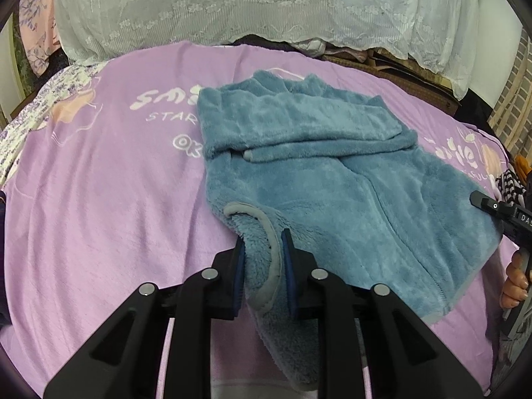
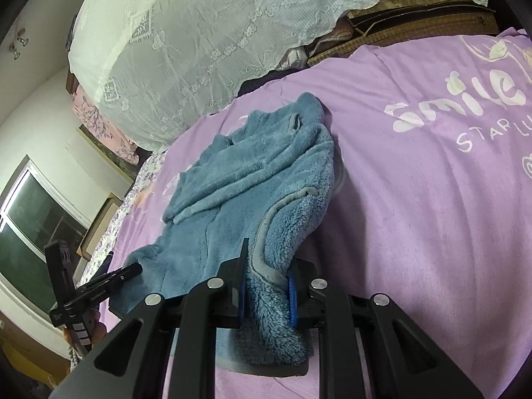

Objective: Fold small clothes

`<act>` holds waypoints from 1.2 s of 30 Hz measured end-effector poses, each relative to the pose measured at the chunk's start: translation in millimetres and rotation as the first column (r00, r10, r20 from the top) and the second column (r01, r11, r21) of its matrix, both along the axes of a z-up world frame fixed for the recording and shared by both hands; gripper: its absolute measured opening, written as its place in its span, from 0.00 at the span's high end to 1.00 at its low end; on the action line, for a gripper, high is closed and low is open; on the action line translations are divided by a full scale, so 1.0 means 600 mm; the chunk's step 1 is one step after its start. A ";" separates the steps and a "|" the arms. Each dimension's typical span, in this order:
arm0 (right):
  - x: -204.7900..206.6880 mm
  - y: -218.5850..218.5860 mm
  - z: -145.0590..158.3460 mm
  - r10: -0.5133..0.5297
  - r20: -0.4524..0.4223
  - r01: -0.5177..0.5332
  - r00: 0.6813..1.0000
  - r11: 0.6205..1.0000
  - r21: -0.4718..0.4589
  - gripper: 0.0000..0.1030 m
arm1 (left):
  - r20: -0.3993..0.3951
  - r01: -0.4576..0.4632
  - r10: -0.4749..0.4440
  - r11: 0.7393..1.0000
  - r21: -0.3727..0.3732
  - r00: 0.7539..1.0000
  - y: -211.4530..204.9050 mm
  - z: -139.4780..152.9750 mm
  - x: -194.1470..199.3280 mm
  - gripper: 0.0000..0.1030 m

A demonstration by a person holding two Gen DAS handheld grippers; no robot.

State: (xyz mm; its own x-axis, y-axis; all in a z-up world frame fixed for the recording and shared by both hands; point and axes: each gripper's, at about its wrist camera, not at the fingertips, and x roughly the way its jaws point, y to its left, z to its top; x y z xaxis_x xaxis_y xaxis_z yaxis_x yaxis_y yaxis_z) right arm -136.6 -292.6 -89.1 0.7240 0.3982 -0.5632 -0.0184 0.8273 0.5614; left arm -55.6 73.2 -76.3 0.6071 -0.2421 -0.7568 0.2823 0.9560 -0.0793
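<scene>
A small blue fleece jacket (image 1: 316,173) with grey trim lies on the purple blanket (image 1: 99,199), its sleeve folded across the chest. My left gripper (image 1: 262,249) is shut on the jacket's near left hem corner and lifts it slightly. My right gripper (image 2: 267,279) is shut on the jacket's other hem corner (image 2: 276,232), where the fluffy lining shows. The right gripper also shows at the right edge of the left wrist view (image 1: 498,212), and the left gripper at the lower left of the right wrist view (image 2: 109,279).
The blanket (image 2: 415,199) has white lettering and covers a bed. A white lace cover (image 1: 249,3) drapes over piled items at the far edge. A floral sheet (image 1: 36,116) lies at the left. A window (image 2: 30,226) is on the wall.
</scene>
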 end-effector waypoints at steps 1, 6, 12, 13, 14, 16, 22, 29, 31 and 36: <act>0.002 0.000 0.002 0.002 0.001 -0.002 1.000 1.000 -0.002 0.82 | 0.002 -0.002 0.002 1.000 0.001 1.000 0.000 0.002 0.002 0.82; 0.006 0.003 0.010 0.011 0.000 -0.011 1.000 1.000 -0.012 0.83 | 0.009 -0.011 0.011 1.000 0.007 1.000 0.001 0.008 0.006 0.82; 0.011 -0.003 0.013 0.011 -0.004 -0.011 1.000 1.000 0.010 0.83 | 0.024 -0.016 0.016 1.000 0.014 1.000 0.002 0.018 0.013 0.82; 0.013 -0.003 0.014 0.012 -0.006 -0.012 1.000 1.000 0.011 0.83 | 0.025 -0.017 0.017 1.000 0.015 1.000 0.002 0.020 0.015 0.82; 0.015 -0.004 0.016 0.014 -0.007 -0.014 1.000 1.000 0.010 0.83 | 0.026 -0.018 0.018 1.000 0.016 1.000 0.001 0.021 0.017 0.82; 0.019 -0.004 0.020 0.017 -0.003 -0.017 1.000 1.000 0.007 0.83 | 0.029 -0.019 0.018 1.000 0.022 0.999 -0.001 0.025 0.020 0.82; 0.036 -0.005 0.037 0.026 0.015 -0.026 1.000 0.999 0.020 0.83 | 0.042 -0.028 0.026 0.999 0.045 0.999 -0.006 0.033 0.030 0.82; 0.063 -0.005 0.051 0.032 0.019 -0.032 0.999 0.999 0.027 0.83 | 0.073 -0.053 0.048 0.996 0.071 0.996 -0.006 0.047 0.049 0.82; 0.070 -0.006 0.055 0.030 0.022 -0.030 0.999 0.999 0.029 0.83 | 0.092 -0.075 0.066 0.993 0.090 0.994 -0.005 0.051 0.055 0.82; 0.093 -0.006 0.054 0.038 0.011 -0.038 0.999 0.998 0.045 0.83 | 0.084 -0.095 0.090 0.994 0.061 0.992 0.011 0.063 0.082 0.82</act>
